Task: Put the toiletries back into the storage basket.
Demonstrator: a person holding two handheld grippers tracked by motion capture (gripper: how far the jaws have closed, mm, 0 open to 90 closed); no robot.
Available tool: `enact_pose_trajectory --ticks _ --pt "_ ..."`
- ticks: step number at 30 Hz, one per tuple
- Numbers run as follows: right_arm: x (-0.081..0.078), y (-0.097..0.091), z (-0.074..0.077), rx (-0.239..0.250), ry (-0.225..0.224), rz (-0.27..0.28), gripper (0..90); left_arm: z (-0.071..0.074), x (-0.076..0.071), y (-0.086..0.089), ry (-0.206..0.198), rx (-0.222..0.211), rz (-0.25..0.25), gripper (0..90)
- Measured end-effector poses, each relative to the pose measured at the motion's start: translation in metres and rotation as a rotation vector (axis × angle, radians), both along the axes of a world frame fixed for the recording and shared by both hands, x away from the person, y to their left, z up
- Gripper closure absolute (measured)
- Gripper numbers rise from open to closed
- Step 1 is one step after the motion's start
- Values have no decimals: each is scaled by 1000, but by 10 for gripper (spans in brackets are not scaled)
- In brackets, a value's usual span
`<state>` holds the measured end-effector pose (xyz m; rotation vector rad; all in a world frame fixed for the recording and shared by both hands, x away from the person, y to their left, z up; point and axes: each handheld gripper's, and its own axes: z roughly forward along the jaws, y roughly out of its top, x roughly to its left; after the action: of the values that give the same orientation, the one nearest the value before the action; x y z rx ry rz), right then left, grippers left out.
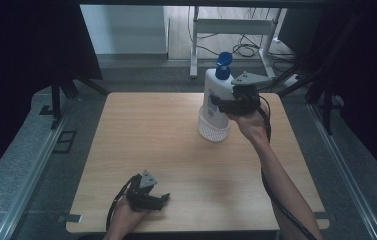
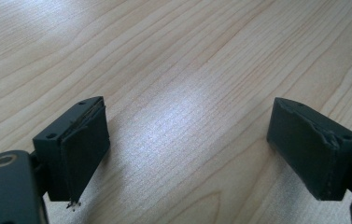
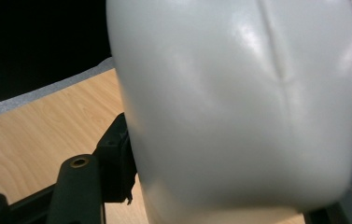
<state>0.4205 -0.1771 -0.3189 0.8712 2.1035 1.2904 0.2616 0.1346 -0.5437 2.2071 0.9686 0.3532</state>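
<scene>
Pale wood table [image 1: 176,165], grain running across, bare in the middle. Nearest, by the front edge and left of centre: left gripper [image 1: 157,200], resting on the wood, jaws spread wide with nothing between them, just plain wood [image 2: 187,116] showing in the gap in the left gripper view. Lots of free board ahead and to the right of it, all the way up to the far edge. Grey floor [image 1: 26,165] and metal rails down both sides, dark curtains beyond. Further up, right of centre: right gripper [image 1: 221,106], clamped on the side of a white bottle [image 1: 215,95] with a blue cap [image 1: 223,65]. Close-up from the right gripper view: bottle [image 3: 239,107] swelling between the pads, one black finger [image 3: 115,163] pressed against its left flank. Bottle upright, base down inside a white mesh cup [image 1: 213,131] near the far right part of the table; whether the base rests on the cup's bottom, cannot tell. Behind, a white frame [image 1: 231,27] and loose cables [image 1: 246,49] on the floor.
</scene>
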Motion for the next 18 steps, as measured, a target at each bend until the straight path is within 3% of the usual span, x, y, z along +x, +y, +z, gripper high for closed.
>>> enact_pose_trajectory --ticks 18 --pt "23 -3 -13 -10 -22 -19 375 0 0 0 -1 -1 0 122"
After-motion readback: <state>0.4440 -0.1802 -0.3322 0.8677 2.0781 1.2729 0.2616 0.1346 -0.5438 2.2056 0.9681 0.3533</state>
